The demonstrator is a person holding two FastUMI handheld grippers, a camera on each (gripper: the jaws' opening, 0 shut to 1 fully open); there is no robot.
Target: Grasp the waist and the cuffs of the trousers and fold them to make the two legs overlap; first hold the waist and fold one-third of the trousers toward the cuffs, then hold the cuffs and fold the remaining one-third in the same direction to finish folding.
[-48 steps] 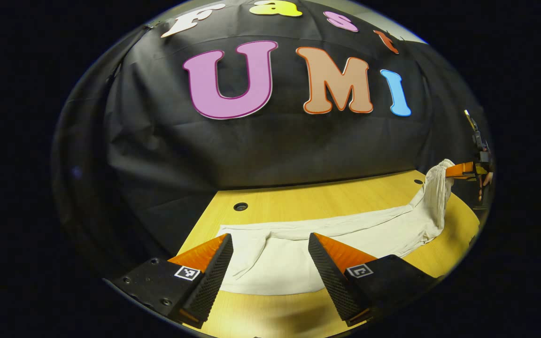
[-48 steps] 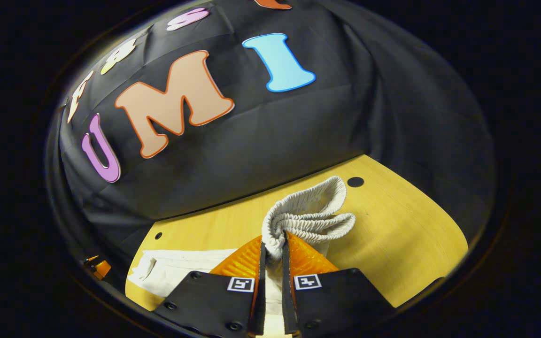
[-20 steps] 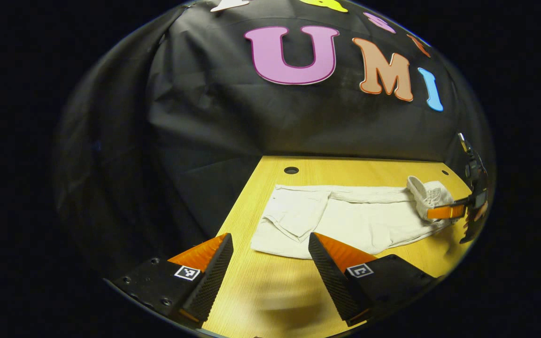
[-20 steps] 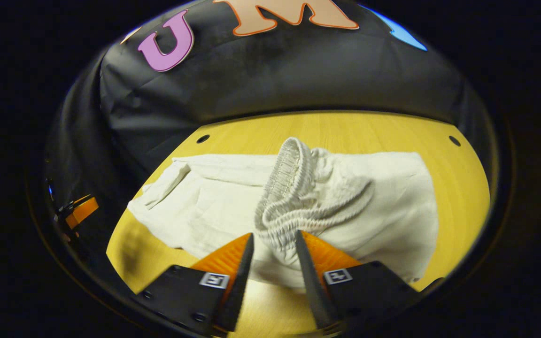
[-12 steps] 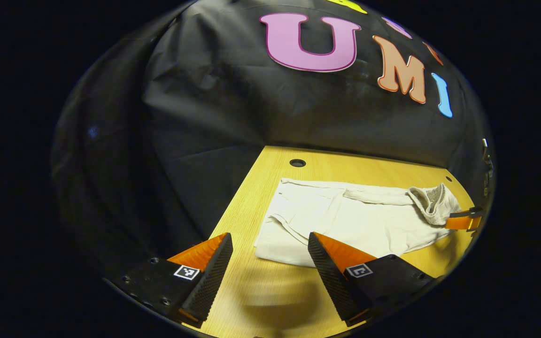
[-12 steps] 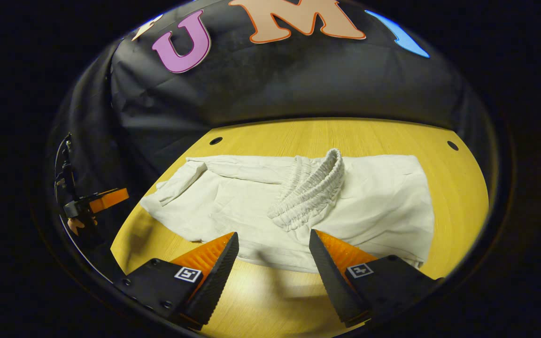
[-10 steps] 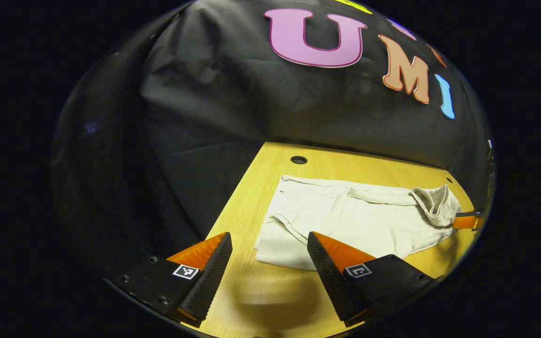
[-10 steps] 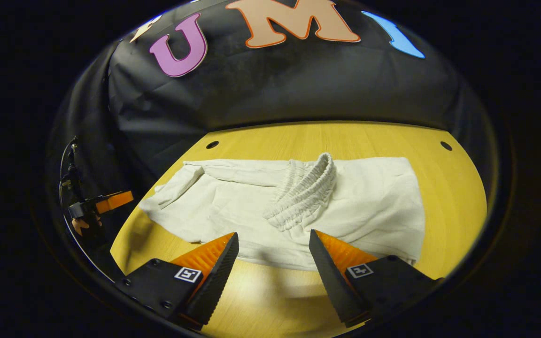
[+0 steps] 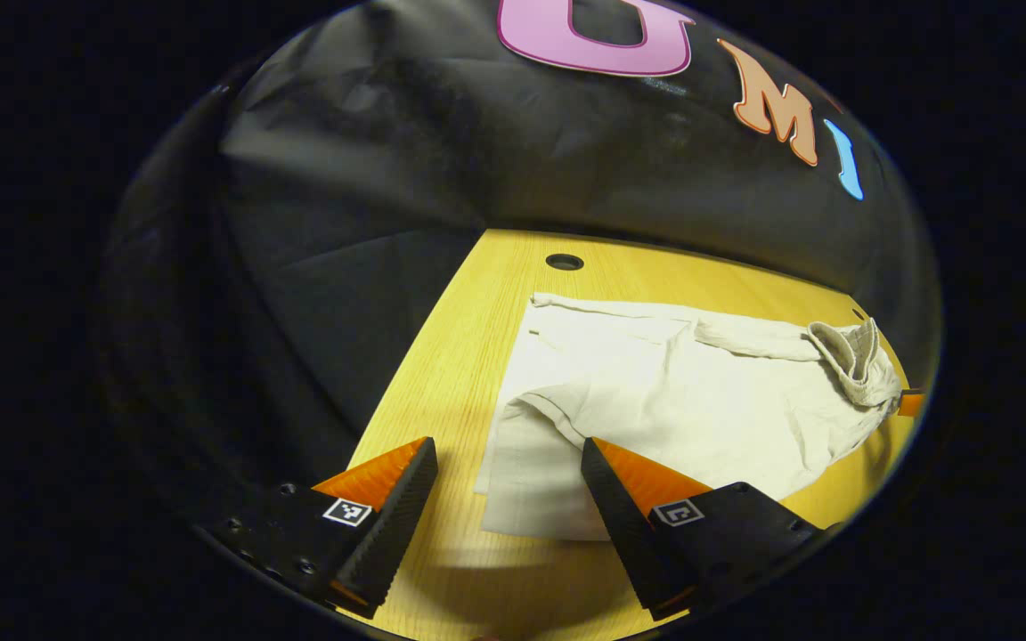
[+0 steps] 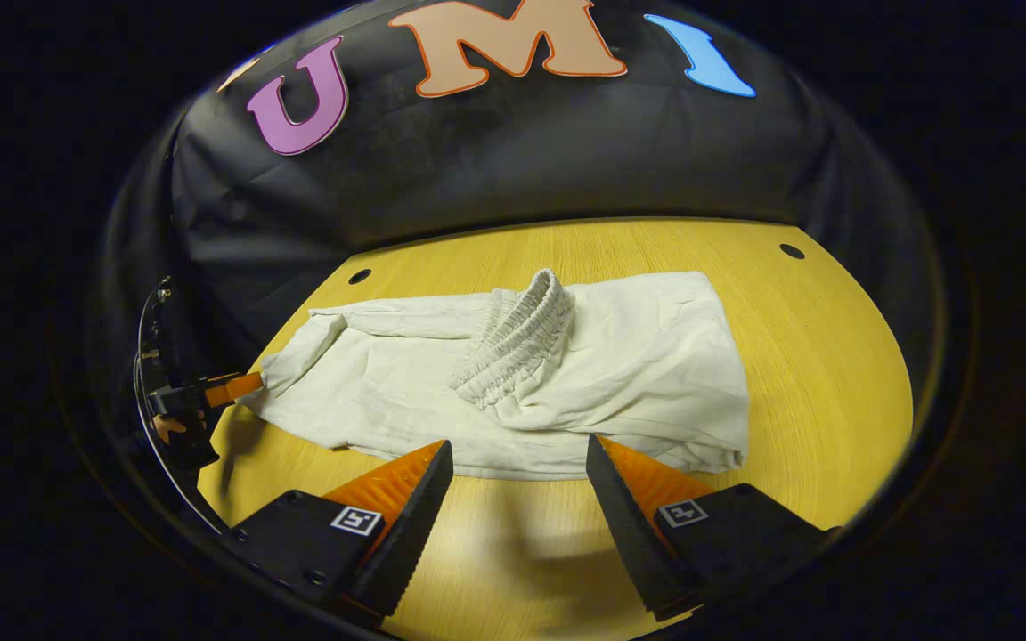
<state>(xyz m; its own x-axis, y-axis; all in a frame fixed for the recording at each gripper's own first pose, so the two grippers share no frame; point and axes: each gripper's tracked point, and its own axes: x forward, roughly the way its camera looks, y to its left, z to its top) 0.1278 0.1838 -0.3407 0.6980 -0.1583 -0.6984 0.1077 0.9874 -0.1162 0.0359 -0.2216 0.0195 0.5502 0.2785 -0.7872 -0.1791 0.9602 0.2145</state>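
— Trousers (image 10: 513, 383) lie flat on our wooden table (image 10: 834, 356), pale cloth, with the elastic waist (image 10: 517, 338) folded over onto the middle of the legs. Do we hold anything?

— No. Our right gripper (image 10: 517, 463) hangs above the near edge of the cloth, fingers spread wide, nothing between them. Our left gripper (image 9: 504, 458) is likewise wide apart, at the cuffs (image 9: 531, 481), which lie between its fingers, unpinched.
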